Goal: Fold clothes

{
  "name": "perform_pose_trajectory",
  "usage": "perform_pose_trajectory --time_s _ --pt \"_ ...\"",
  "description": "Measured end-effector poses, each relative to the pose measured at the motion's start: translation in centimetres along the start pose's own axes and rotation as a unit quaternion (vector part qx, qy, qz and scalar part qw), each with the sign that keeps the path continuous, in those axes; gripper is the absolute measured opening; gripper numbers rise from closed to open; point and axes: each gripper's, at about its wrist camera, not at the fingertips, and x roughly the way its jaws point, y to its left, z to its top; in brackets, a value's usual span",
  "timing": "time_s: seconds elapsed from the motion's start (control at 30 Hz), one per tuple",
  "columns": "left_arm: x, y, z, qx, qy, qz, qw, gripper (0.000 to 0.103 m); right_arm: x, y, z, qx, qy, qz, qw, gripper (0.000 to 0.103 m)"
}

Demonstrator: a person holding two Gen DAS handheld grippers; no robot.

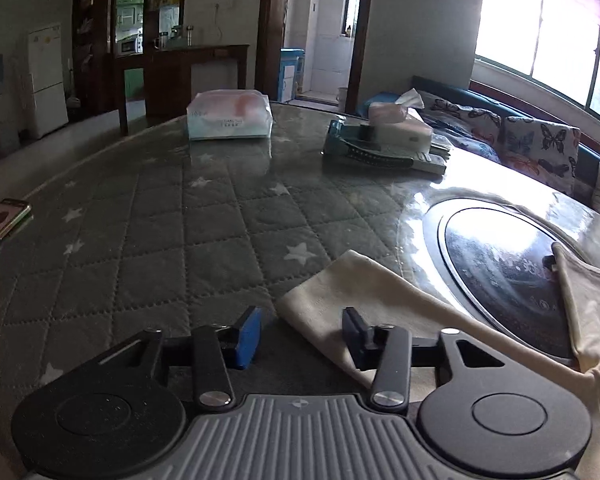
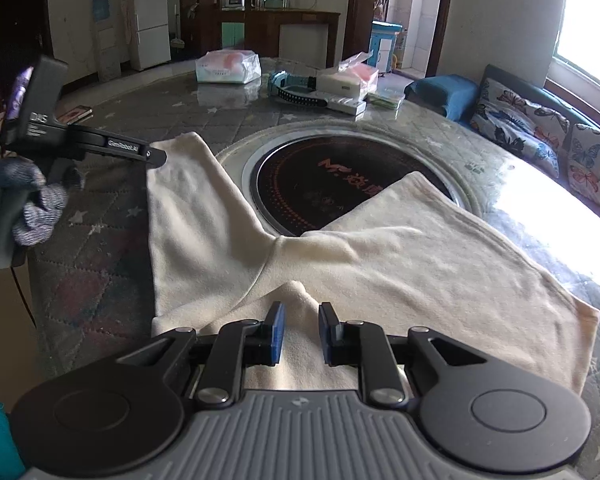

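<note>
Nearest you, the right gripper (image 2: 300, 332) has its jaws narrowly parted with a raised peak of the cream garment (image 2: 400, 264) standing between the blue pads; whether they actually pinch the fabric cannot be told. The left gripper (image 1: 300, 334) has its jaws spread, and a folded corner of the same garment lies just under and ahead of its right-hand pad, not gripped.

The garment lies flat on the counter (image 1: 160, 240), two long legs fanning away from you in a V with the crotch seam near the right gripper. The left leg runs straight ahead toward the left gripper, so your left hand (image 2: 20, 208) is the nearer one for its far end. The right leg stretches off to the right.

The counter is covered in a quilted star-print mat under a glossy sheet, with a round dark hob (image 2: 320, 184) partly beneath the cloth. Tissue packs (image 1: 229, 116), a phone (image 1: 2, 224) and a butterfly-print sofa (image 1: 540, 140) lie beyond.
</note>
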Motion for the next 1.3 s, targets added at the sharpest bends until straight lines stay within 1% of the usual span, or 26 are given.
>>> perform_pose_trajectory --time_s 0.03,0.07,0.1,0.17,0.23,0.33,0.4,0.47,0.57,0.63,0.7,0.83,0.93,1.0,1.03,1.1,1.13,1.2,1.23,1.27,1.3 --pt "0.1 0.0 0.0 -0.003 -0.001 0.001 1.0 0.035 -0.2 0.0 0.0 0.002 -0.002 -0.001 1.0 0.018" --pt "0.1 0.1 0.1 -0.006 -0.001 -0.002 1.0 0.022 -0.4 0.0 -0.1 0.003 -0.004 -0.001 1.0 0.018" --pt "0.2 0.1 0.1 -0.008 -0.002 -0.004 1.0 0.016 -0.5 0.0 -0.1 0.004 -0.005 -0.002 1.0 0.018" --pt "-0.2 0.0 0.3 -0.014 -0.008 -0.015 0.9998 0.006 -0.8 0.0 -0.3 0.004 -0.008 -0.005 1.0 0.018" --pt "-1.0 -0.3 0.4 -0.016 -0.018 -0.034 0.9991 0.006 -1.2 0.0 -0.5 0.007 -0.011 -0.007 1.0 0.018" --pt "-3.6 -1.9 0.7 0.003 -0.044 -0.083 0.9956 0.006 -2.1 -0.4 -0.8 0.019 -0.021 -0.011 1.0 0.018" --pt "-5.5 -3.5 0.6 0.022 -0.06 -0.122 0.9904 0.006 -3.0 -1.0 -1.2 0.034 -0.03 -0.016 0.999 0.018" --pt "-7.5 -5.4 0.5 0.044 -0.073 -0.166 0.9824 0.005 -3.7 -1.7 -1.5 0.049 -0.037 -0.024 0.998 0.018" --pt "-10.0 -8.6 -0.3 0.078 -0.077 -0.234 0.9661 0.005 -4.9 -2.8 -2.2 0.075 -0.047 -0.033 0.996 0.018" --pt "-11.4 -10.9 -1.0 0.102 -0.077 -0.277 0.9524 0.005 -5.5 -3.5 -2.6 0.088 -0.052 -0.038 0.994 0.018" --pt "-12.6 -13.1 -1.9 0.126 -0.074 -0.317 0.9369 0.005 -6.4 -4.4 -3.4 0.107 -0.059 -0.042 0.992 0.018" --pt "-13.6 -17.3 -4.7 0.186 -0.059 -0.365 0.9105 0.006 -7.5 -5.6 -4.9 0.133 -0.065 -0.049 0.988 0.018" --pt "-13.2 -19.6 -6.7 0.228 -0.037 -0.377 0.8969 0.006 -7.8 -6.4 -6.0 0.154 -0.062 -0.049 0.985 0.018" --pt "-12.9 -20.2 -7.8 0.249 -0.026 -0.375 0.8927 0.008 -7.8 -6.7 -6.6 0.166 -0.059 -0.047 0.983 0.018" --pt "-12.8 -20.5 -8.3 0.259 -0.021 -0.374 0.8904 0.012 -7.8 -6.8 -6.9 0.172 -0.057 -0.046 0.982 0.018" --pt "-12.5 -21.1 -9.4 0.28 -0.011 -0.371 0.8855 0.013 -7.7 -7.0 -7.3 0.179 -0.054 -0.043 0.981 0.018" --pt "-12.4 -21.2 -9.7 0.288 -0.008 -0.37 0.8833 0.016 -7.5 -6.9 -7.4 0.181 -0.052 -0.041 0.981 0.018" --pt "-12.6 -20.3 -9.6 0.288 -0.015 -0.37 0.8829 0.024 -7.3 -6.8 -7.6 0.184 -0.048 -0.037 0.981 0.018" --pt "-12.8 -19.4 -9.4 0.287 -0.023 -0.368 0.8842 0.035 -7.0 -6.8 -7.6 0.186 -0.046 -0.031 0.981 0.018" --pt "-12.9 -18.6 -9.2 0.285 -0.031 -0.364 0.8862 0.043 -6.7 -6.7 -7.5 0.188 -0.043 -0.025 0.981 0.018" --pt "-12.9 -17.9 -9.0 0.284 -0.039 -0.355 0.8898 0.043 -6.5 -6.6 -7.5 0.19 -0.04 -0.02 0.981 0.018"
